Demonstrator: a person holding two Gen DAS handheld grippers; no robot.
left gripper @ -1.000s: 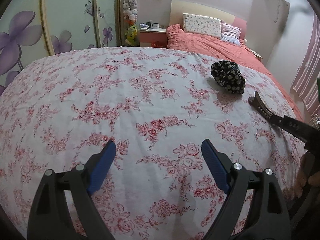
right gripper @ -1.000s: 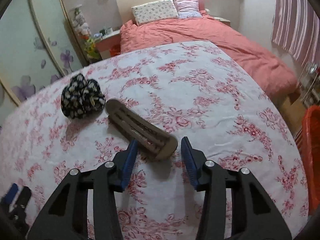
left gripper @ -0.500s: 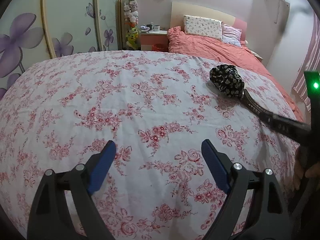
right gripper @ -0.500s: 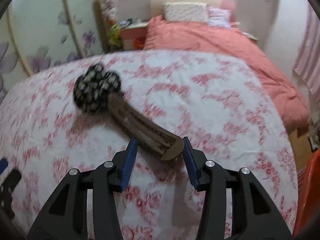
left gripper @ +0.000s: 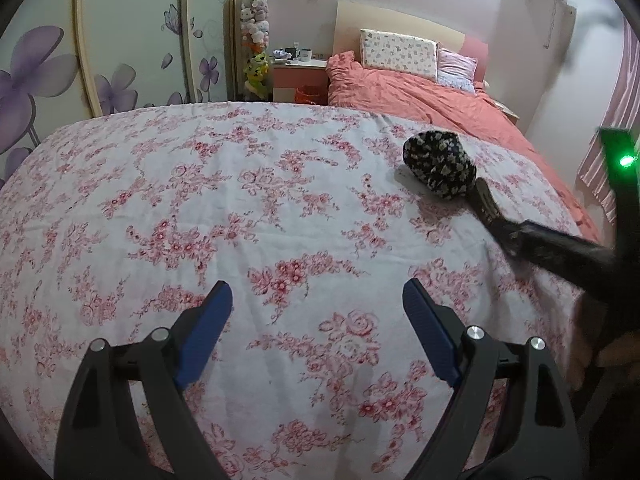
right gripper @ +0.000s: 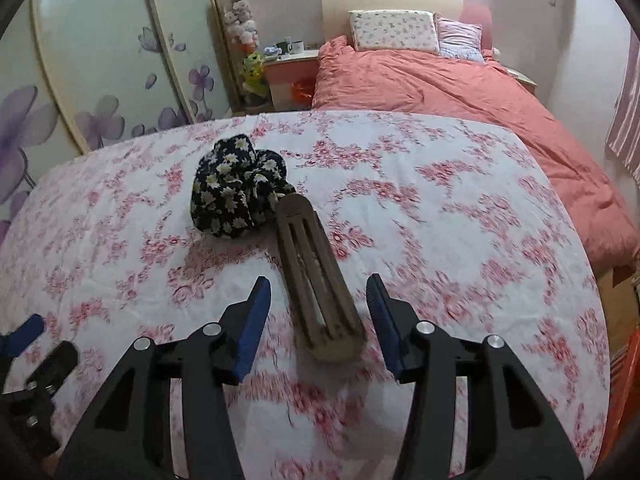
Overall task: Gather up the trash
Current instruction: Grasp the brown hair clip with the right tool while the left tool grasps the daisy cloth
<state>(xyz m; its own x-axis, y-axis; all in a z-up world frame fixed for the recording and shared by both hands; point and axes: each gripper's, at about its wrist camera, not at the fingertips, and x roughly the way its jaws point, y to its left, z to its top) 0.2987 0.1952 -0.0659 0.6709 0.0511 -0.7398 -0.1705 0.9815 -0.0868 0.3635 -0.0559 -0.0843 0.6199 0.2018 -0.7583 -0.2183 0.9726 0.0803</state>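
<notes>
Two things lie on the floral sheet (right gripper: 460,208) — one dark daisy-print cloth bundle (right gripper: 236,190) and one brown slotted strip (right gripper: 316,280), its far tip touching the bundle. The right gripper (right gripper: 318,304) straddles the strip's near end, its fingers having just eased apart, not pressing. The left gripper (left gripper: 318,312) gapes wide over bare sheet — empty.

A floral sheet (left gripper: 200,200) covers the near surface. Far off stand a bed with a coral quilt (right gripper: 440,80), two pillows (right gripper: 392,30), a nightstand (left gripper: 298,76) and flowered wardrobe doors (left gripper: 48,60) at left.
</notes>
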